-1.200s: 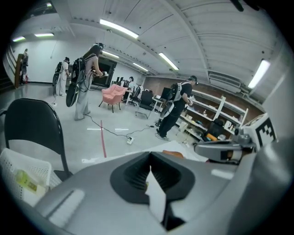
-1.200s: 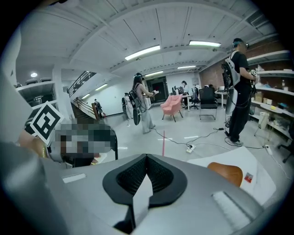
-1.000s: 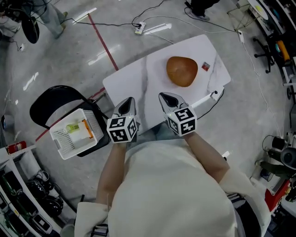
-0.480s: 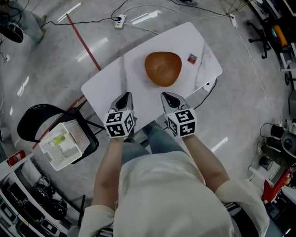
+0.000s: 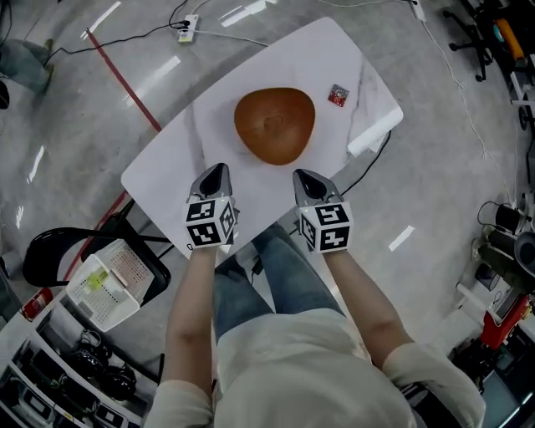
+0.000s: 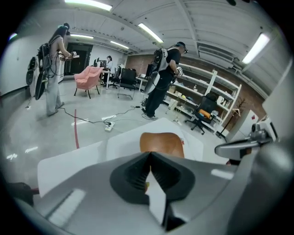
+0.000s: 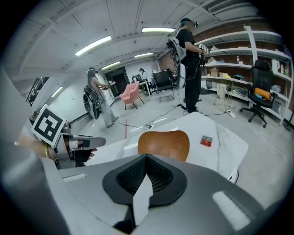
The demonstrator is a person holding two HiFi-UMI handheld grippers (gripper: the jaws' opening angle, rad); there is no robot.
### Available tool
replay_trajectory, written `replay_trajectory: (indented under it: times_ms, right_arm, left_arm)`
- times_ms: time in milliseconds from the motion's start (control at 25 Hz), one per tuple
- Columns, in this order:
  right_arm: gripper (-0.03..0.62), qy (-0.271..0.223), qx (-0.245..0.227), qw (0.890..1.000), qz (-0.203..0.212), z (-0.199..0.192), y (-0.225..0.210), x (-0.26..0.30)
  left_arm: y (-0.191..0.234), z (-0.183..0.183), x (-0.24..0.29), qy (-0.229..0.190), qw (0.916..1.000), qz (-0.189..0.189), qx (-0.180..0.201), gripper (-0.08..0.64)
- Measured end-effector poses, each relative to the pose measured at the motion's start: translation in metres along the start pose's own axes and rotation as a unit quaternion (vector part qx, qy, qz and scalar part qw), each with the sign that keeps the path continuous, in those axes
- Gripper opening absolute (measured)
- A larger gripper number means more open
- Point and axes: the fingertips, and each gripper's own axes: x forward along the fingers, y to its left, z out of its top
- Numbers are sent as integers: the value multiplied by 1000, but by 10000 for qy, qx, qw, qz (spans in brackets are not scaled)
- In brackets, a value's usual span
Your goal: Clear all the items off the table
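Grey polished floor [image 5: 468, 167] is recorded all round a white bench [image 5: 167, 171], which stands at an angle to the person.

Nearest, at the person's left, a black chair [image 5: 46, 255] is noted with a white basket [image 5: 117, 292] set on its seat; a yellow-green item [image 5: 98, 280] lies in the basket, its kind not determined.

The left claw [image 5: 215, 171] is held over the near edge of the bench. Its jaws are closed together and nothing is gripped. The right claw [image 5: 303, 177] is held level with it, just beside the same edge, jaws likewise pressed together and empty. Contact between either claw and the bench cannot be confirmed.

Beyond both claws, clear of them, a brown bowl [image 5: 274, 124] rests upright near the middle of the bench. A small red packet [image 5: 338, 94] lies flat further back, to the right of the bowl and apart from it.

On the floor past the bench, a red line [image 5: 125, 84] and a white power strip [image 5: 188, 23] with its cable are observed.
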Motion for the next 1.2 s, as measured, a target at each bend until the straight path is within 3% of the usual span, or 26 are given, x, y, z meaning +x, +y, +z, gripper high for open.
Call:
replay_trajectory:
  times_ms: [240, 480, 720, 960, 1200]
  right_arm:
    - [0, 178, 417, 9989, -146, -34, -27, 34]
    - [85, 277, 1073, 9935, -257, -53, -45, 65]
    - [167, 330, 1770, 9828, -411, -67, -62, 89]
    - [181, 512, 2060, 9748, -685, -74, -73, 111]
    - [179, 650, 2296, 9672, -869, -83, -80, 125]
  left_arm:
    - [7, -10, 52, 204, 9997, -41, 130, 20]
    - [14, -10, 103, 277, 9990, -157, 318, 230]
    - [27, -7, 155, 238, 9994, -166, 199, 327]
    - [29, 14, 197, 139, 9988, -215, 427, 327]
    - [24, 20, 222, 248, 9965, -268, 753, 255]
